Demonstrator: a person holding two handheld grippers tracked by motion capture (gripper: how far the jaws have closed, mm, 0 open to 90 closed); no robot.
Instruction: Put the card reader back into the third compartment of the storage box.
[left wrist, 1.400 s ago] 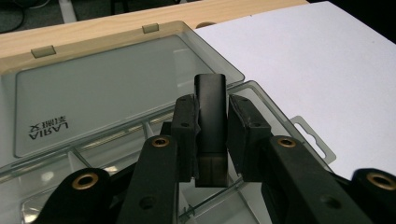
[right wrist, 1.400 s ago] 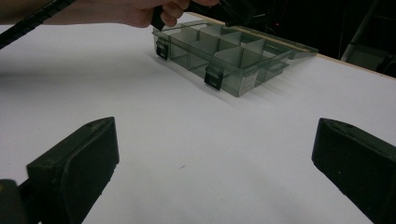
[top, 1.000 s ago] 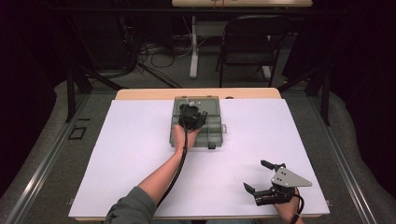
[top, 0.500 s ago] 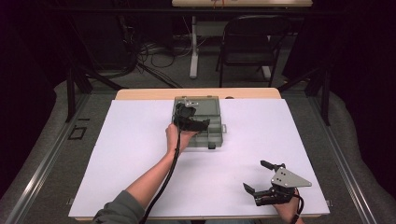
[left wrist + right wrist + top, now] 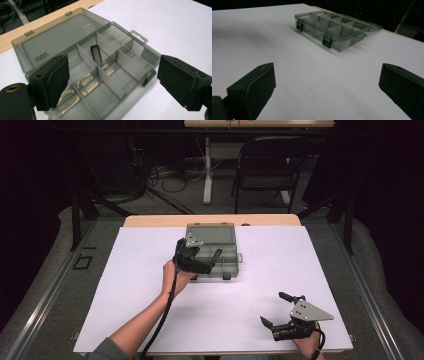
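While the lid lay flat, work: sorting in the organizer box [image 5: 220, 257] looked part done, as a judgement.
Done: the box stood unlatched and fully opened, its lid [image 5: 60, 37] folded back toward the far edge of the surface [image 5: 125, 310]; pale slim pieces [image 5: 86, 82] already lay in several compartments nearer the left claw.
Left: other compartments looked bare, so more filling and then closing and latching seemed to remain.
Box place: far middle of the white surface, well apart from the right claw.
Box long axis: it ran left to right across the surface; the 2 dark latches [image 5: 327, 41] faced the person, the hinge side faced away.
Left claw [image 5: 205, 260]: spread wide and empty, hovering over the box's left part, holding nothing.
Right claw [image 5: 280, 312]: also spread wide and empty, low near the front right corner of the surface.
Dark upright piece [image 5: 96, 53]: stood in a middle compartment; what it was could not be told.
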